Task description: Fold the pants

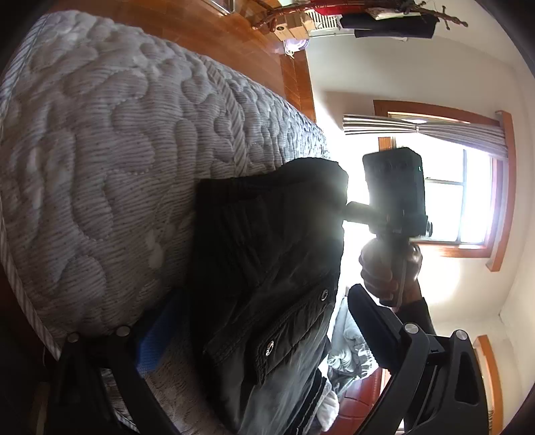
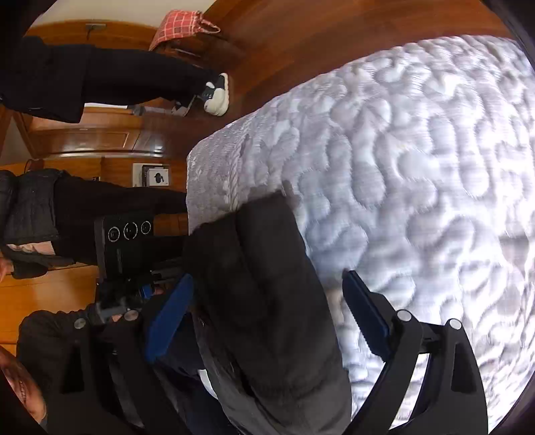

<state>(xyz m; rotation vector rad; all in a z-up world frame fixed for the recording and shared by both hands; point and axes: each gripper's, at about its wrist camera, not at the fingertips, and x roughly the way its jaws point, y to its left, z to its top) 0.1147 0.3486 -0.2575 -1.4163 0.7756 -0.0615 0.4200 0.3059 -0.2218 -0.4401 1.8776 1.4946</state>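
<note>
Dark pants (image 1: 267,241) with snap buttons lie bunched at the edge of a grey quilted mattress (image 1: 100,150). My left gripper (image 1: 260,297) is open, and the pants fill the space between its blue pads without either pad pressing on them. The right gripper's body (image 1: 394,190) shows beyond the pants, held in a hand (image 1: 388,271). In the right wrist view the same pants (image 2: 267,301) run between the fingers of my right gripper (image 2: 267,276), which is open around the fabric. The left gripper's body (image 2: 127,241) sits just left of the pants.
The mattress (image 2: 418,167) stretches away to the right. The wooden floor (image 2: 301,43) surrounds it. A person's legs and white shoes (image 2: 217,93) stand near a red checked bag (image 2: 177,26). A bright window (image 1: 461,200) and a pile of clothes (image 1: 347,354) lie beyond the bed.
</note>
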